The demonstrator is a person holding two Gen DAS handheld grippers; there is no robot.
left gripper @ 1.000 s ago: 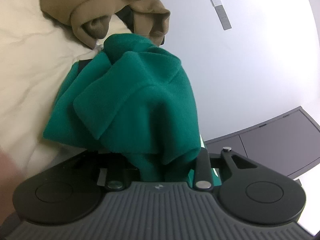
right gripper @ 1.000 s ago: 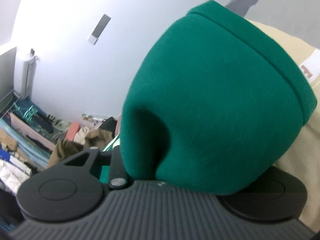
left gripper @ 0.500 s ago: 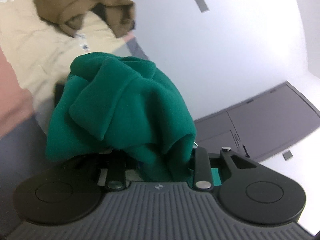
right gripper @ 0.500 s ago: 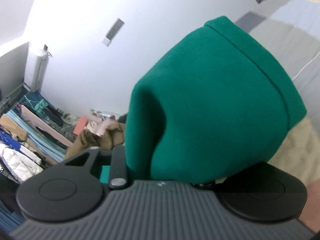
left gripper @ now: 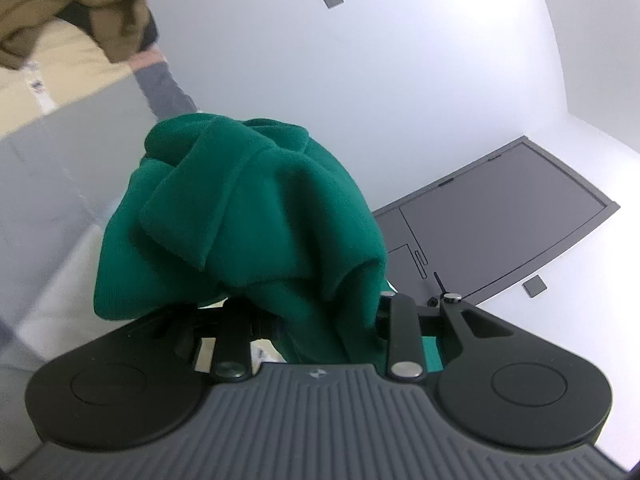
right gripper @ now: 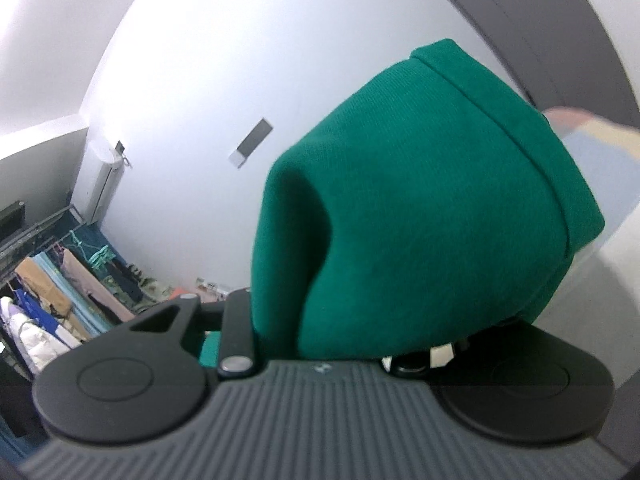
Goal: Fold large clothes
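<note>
Left wrist view: left gripper (left gripper: 316, 320) is clamped on a bunched fold of the green garment (left gripper: 248, 216). Jaws part closed, the cloth filling the gap and hiding both fingertips. The fabric mounds up from the jaws toward 11 o'clock and drapes over the left linkage. Brown garment (left gripper: 72, 8) sits at 10 o'clock on the beige sheet (left gripper: 52, 80), well apart from the green one. White wall (left gripper: 400, 80) fills 12 to 2 o'clock. Dark grey cabinet (left gripper: 500, 220) at 3 o'clock.

Right wrist view: clothes rack (right gripper: 52, 280) with hung items at 8 to 9 o'clock, against the wall. Right gripper (right gripper: 340, 344) also grips the green garment (right gripper: 432, 208), jaws part closed, fingertips buried in cloth. Here the fabric balloons toward 1 o'clock, with a stitched hem band (right gripper: 500, 120) running along its upper right edge. Blurred pale bedding (right gripper: 608, 140) at 3 o'clock.
</note>
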